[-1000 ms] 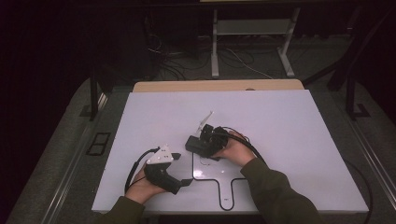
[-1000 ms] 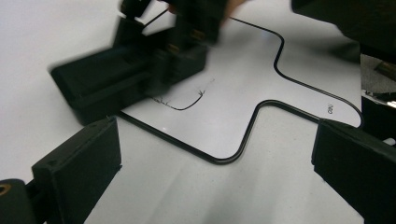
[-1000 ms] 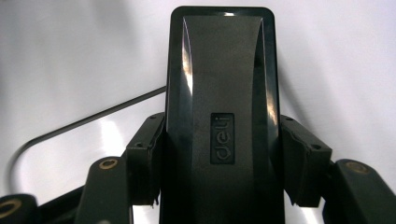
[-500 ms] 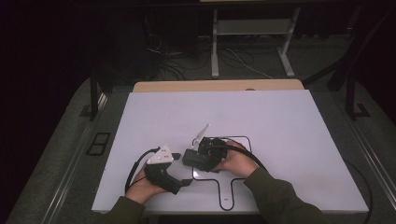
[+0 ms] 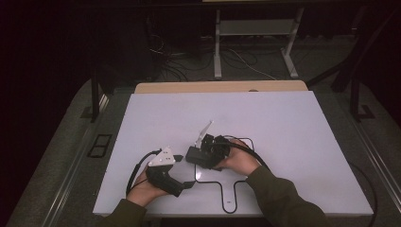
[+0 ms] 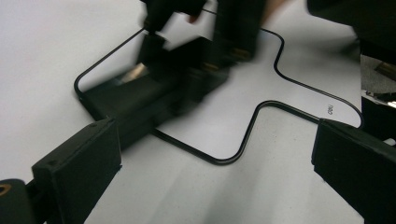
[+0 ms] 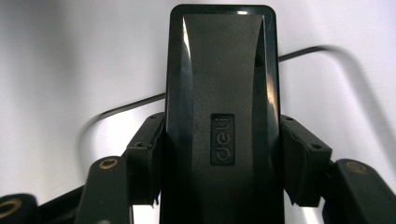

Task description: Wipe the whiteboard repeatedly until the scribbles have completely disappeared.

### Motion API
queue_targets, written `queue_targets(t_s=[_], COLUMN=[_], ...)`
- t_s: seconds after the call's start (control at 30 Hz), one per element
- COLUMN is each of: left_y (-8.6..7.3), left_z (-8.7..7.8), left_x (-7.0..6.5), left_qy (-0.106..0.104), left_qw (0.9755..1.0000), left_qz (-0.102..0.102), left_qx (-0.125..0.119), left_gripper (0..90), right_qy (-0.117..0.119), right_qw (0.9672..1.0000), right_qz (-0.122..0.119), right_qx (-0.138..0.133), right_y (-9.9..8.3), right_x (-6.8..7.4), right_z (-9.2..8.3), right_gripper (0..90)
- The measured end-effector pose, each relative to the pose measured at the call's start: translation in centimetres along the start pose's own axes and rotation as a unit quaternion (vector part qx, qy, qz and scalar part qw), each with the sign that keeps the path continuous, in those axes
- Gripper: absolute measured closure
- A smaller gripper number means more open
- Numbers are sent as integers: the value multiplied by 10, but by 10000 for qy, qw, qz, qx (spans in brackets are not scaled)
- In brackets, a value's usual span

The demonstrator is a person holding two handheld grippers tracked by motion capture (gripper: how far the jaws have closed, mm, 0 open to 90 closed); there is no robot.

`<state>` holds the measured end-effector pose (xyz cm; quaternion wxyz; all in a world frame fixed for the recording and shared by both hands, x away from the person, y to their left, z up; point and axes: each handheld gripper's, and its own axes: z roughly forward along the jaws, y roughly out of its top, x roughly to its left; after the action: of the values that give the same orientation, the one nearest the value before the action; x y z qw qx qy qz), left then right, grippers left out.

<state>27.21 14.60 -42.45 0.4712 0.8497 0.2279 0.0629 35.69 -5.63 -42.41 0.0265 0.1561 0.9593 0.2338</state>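
A black stapler (image 7: 222, 93) marked "deli" is clamped between the jaws of my right gripper (image 7: 222, 163), which is shut on its sides. In the high view the stapler (image 5: 196, 156) lies low over the upper left corner of a black outline (image 5: 227, 189) drawn on the white table (image 5: 283, 123), with my right gripper (image 5: 204, 153) pointing left. My left gripper (image 5: 184, 171) rests on the table left of it, open, with nothing between its jaws. In the left gripper view its jaws (image 6: 215, 172) stand wide apart, and the stapler (image 6: 135, 102) lies beyond them.
The outline (image 6: 252, 121) has rounded corners and a narrow stem toward the table's near edge. A wooden strip (image 5: 217, 87) runs along the table's far edge. Cables (image 5: 255, 156) trail from both grippers. Beyond the table stand a dark floor and a metal stand (image 5: 255, 28).
My right gripper has carried the stapler a little to the left and nearer to the person, onto the outline's corner. The left gripper has stayed in place.
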Motion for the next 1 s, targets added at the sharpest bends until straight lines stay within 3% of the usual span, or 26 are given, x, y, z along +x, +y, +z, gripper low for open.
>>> queue_targets(t_s=[0.07, 0.13, 0.2, 0.37, 0.47, 0.6, 0.73, 0.8, 0.9, 1.0], left_y=[0, 1, 1, 0, -1, 0, 1, 1, 1, 0], left_z=[1, 1, 1, 0, -1, -1, 1, 1, 1, 0], left_x=[-1, -1, -1, 1, 1, 1, -2, -2, -1, 0], left_qy=[-9, -11, -9, -11, -8, -4, -15, -16, -10, 6], left_qw=[10000, 10000, 10000, 10000, 10000, 10000, 10000, 10000, 10000, 10000], left_qz=[-13, 23, 23, -10, 3, 12, -37, -37, 22, 31], left_qx=[-15, 13, 13, -4, -10, -8, -23, -15, 11, 5], left_gripper=[4, 4, 4, 5, 5, 5, 5, 5, 5, 5], right_qy=[117, 154, 77, -149, -204, -76, 97, 113, 72, -83], right_qw=[9998, 9997, 9999, 9992, 9989, 9999, 9996, 9995, 9998, 9998], right_qz=[-151, -179, -81, 365, 425, 116, -248, -310, -175, 148], right_qx=[8, 17, -3, -87, -73, 15, 23, 17, 8, -86], right_y=[-5, -5, -2, 9, 12, 7, -5, -7, -3, 3], right_x=[12, 13, 4, -37, -42, -19, 17, 23, 9, -18], right_z=[-2, -3, -1, 6, 7, 4, -2, -3, -2, 3], right_gripper=[388, 388, 388, 388, 388, 388, 388, 388, 388, 388])
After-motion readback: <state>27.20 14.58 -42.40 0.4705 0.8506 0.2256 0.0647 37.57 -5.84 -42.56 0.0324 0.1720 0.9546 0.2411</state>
